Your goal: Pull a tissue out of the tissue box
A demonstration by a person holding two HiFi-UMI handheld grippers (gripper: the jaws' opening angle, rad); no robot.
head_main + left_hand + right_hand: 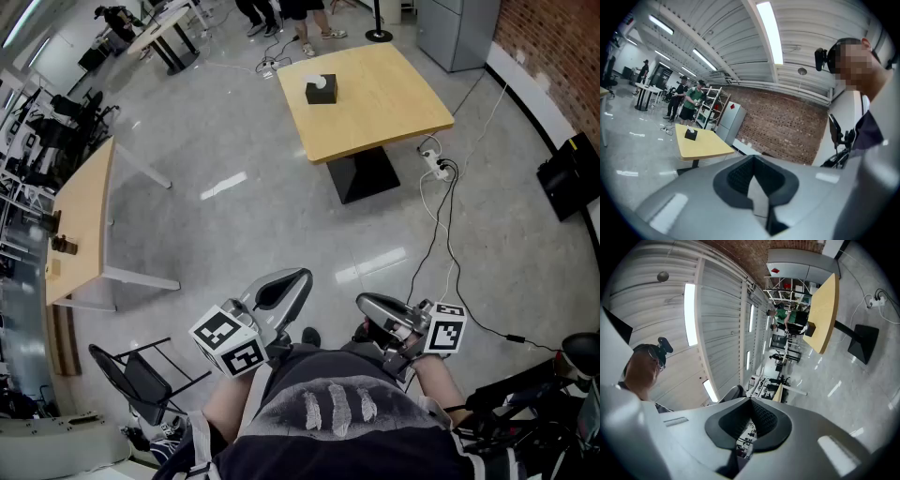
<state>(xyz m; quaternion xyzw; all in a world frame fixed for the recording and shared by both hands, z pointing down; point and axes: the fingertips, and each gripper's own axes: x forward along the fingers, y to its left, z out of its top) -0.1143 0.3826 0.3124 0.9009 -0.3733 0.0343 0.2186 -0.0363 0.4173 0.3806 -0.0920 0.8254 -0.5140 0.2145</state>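
Head view: box (321, 90) sits on the table (394, 112), well apart from left gripper (303, 275) and right gripper (362, 302); left gripper view: jaws closed, empty; right gripper view: likewise; arriving shut, they'd likely shove the box.

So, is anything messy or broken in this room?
Nothing looks broken or spilled. The tissue box sits upright on the wooden table. Only the cables trail loosely over the floor beside it.
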